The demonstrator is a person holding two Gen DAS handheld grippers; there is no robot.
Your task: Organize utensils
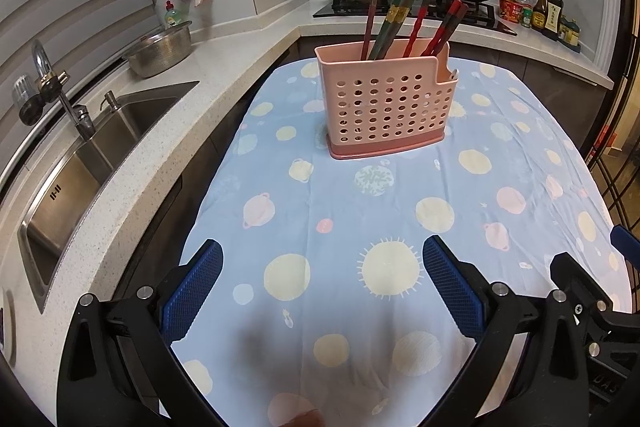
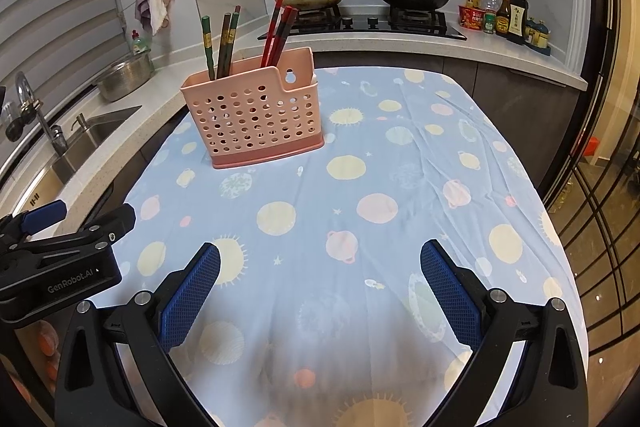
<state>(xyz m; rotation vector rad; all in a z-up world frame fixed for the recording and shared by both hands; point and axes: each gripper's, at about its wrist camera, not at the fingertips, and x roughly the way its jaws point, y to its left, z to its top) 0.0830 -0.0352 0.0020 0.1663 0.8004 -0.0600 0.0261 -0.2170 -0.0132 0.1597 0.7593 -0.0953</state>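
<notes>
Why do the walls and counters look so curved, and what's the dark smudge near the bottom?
Left wrist view: fisheye lens bends the counter and blinds; a soft shadow falls on the tablecloth. Right wrist view: same bending, a similar shadow low down, glare on the glass door.

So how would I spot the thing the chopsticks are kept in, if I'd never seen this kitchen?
Look at the table with the blue planet-print cloth beside the sink counter. The only thing standing on it is a pink plastic holder, toward the far end. Its front wall is dotted with round holes, and red and green chopsticks stick up out of its top.
</notes>
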